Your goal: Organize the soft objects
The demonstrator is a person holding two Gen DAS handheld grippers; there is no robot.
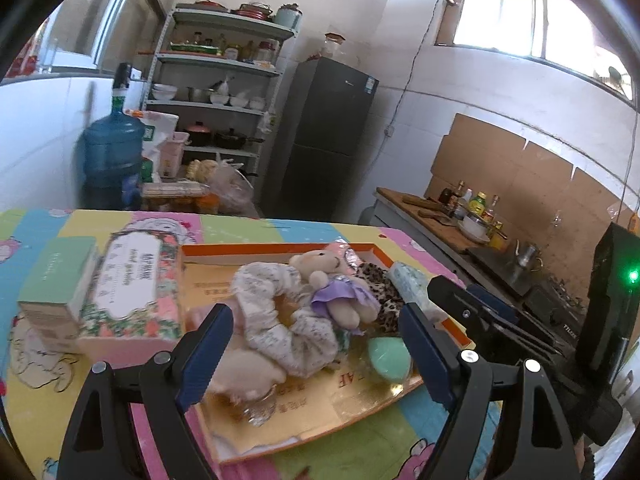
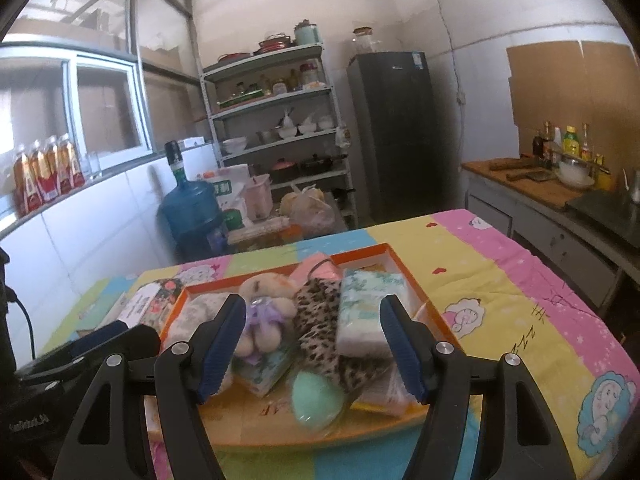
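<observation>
An orange-rimmed tray (image 1: 280, 249) (image 2: 360, 251) lies on the table, piled with soft things. In it a small plush bear in a purple dress (image 1: 340, 284) (image 2: 266, 312) lies on a white floral scrunchie (image 1: 276, 312), beside a leopard-print fabric piece (image 1: 378, 292) (image 2: 324, 320), a green sponge egg (image 1: 388, 356) (image 2: 316, 400) and a pale tissue pack (image 2: 370, 308). My left gripper (image 1: 316, 348) stands open above the tray's near end, nothing between its pads. My right gripper (image 2: 312, 348) is open too, held over the same pile. The right gripper's body (image 1: 480, 312) shows at the right of the left wrist view.
Two boxes stand left of the tray, a floral pink one (image 1: 132, 292) and a green one (image 1: 56, 276). The table wears a patchwork cartoon cloth (image 2: 520, 280). Behind are a blue water jug (image 1: 112, 152), a metal shelf rack (image 1: 224, 92), a dark fridge (image 1: 328, 132) and a kitchen counter (image 2: 560, 196).
</observation>
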